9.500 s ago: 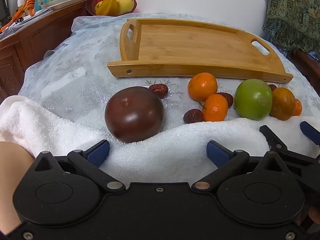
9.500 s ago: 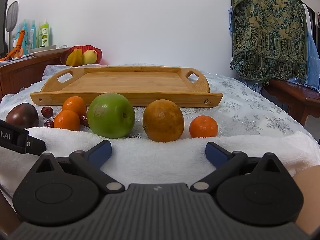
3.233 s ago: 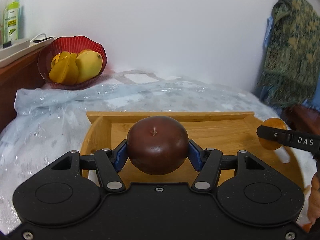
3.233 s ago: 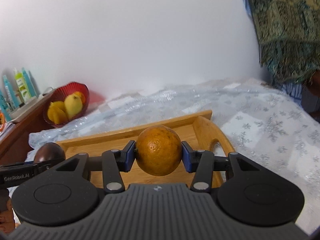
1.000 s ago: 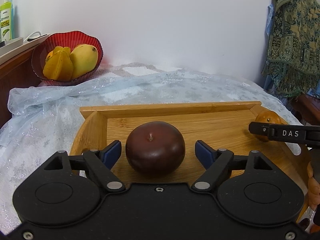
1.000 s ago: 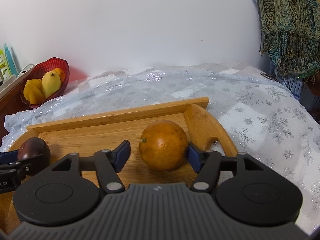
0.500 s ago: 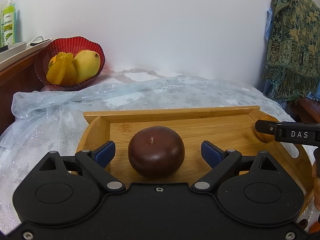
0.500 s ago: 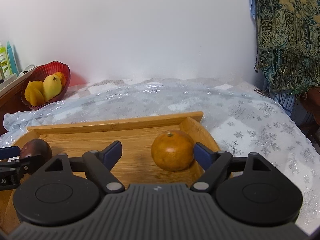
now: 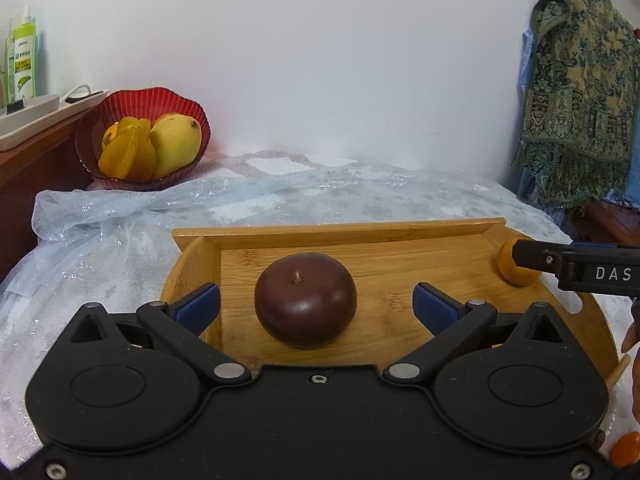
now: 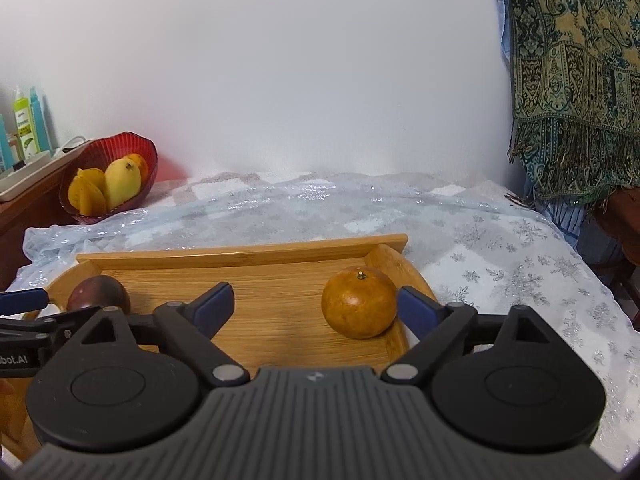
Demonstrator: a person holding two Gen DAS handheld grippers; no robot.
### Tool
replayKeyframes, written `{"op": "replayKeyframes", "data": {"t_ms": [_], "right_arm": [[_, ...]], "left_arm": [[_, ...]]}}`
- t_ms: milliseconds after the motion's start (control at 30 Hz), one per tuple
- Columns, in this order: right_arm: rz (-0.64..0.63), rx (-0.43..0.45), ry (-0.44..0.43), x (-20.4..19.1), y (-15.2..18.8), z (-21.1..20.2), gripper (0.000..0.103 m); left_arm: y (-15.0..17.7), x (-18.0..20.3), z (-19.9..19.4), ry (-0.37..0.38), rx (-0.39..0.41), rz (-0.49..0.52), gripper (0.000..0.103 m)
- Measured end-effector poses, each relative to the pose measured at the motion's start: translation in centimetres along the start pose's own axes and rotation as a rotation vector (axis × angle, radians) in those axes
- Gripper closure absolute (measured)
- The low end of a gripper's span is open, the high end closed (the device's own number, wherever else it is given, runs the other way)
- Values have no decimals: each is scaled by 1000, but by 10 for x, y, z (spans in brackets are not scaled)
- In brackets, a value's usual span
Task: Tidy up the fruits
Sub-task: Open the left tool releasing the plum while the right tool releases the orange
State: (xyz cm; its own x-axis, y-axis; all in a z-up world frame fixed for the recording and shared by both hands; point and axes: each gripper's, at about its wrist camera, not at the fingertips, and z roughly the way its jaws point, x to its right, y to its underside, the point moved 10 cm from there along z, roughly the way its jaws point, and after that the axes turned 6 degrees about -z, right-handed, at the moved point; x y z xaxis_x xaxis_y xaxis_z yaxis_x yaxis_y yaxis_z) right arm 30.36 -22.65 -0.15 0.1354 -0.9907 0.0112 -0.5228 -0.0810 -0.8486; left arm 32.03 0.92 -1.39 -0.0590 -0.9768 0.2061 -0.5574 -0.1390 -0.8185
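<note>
Two fruits now sit on the wooden tray [image 9: 400, 240]: the dark brown fruit [image 9: 305, 299] rests midway between the left gripper [image 9: 316, 304] fingers, touching neither, and the orange [image 10: 359, 302] lies just beside the right-hand finger of the right gripper [image 10: 316, 304], well apart from the other. Both pairs of fingers are released and opening wider. A small orange fruit [image 9: 626, 449] shows off the tray, behind the left fingers, so sorting seems unfinished. A second ago the fingers stood closer around each fruit; earlier still they clamped them.
</note>
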Motion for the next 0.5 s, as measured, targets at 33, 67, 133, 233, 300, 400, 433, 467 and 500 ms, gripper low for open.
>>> {"op": "replayKeyframes", "data": {"t_ms": [33,67,133,233,300,400,433,467,500], "right_arm": [[-1,6,-3,-1,0,-3,3],[0,13,-7,-3,-1,-6,2],[3,23,-19,-6,-1,-13,1],[1,42,-28,-10,1,-24,0],[-13,59,-29,-14,3,-33,0],[-46,93,-17,-18,5,-47,0],[-49,108,-10,-18,6,-53,0],[-47,122,-5,-17,8,-58,0],[-38,134,-3,-17,8,-63,0]], "left_arm": [[1,1,-3,3,1,3,1],[2,3,-5,6,2,6,1],[4,5,-10,15,1,11,1],[9,7,-19,21,-12,9,1],[14,8,-27,29,-12,13,1],[20,12,-42,39,-1,33,0],[22,14,-48,43,5,39,0],[23,15,-52,47,10,43,0],[25,17,-56,51,12,45,0]]}}
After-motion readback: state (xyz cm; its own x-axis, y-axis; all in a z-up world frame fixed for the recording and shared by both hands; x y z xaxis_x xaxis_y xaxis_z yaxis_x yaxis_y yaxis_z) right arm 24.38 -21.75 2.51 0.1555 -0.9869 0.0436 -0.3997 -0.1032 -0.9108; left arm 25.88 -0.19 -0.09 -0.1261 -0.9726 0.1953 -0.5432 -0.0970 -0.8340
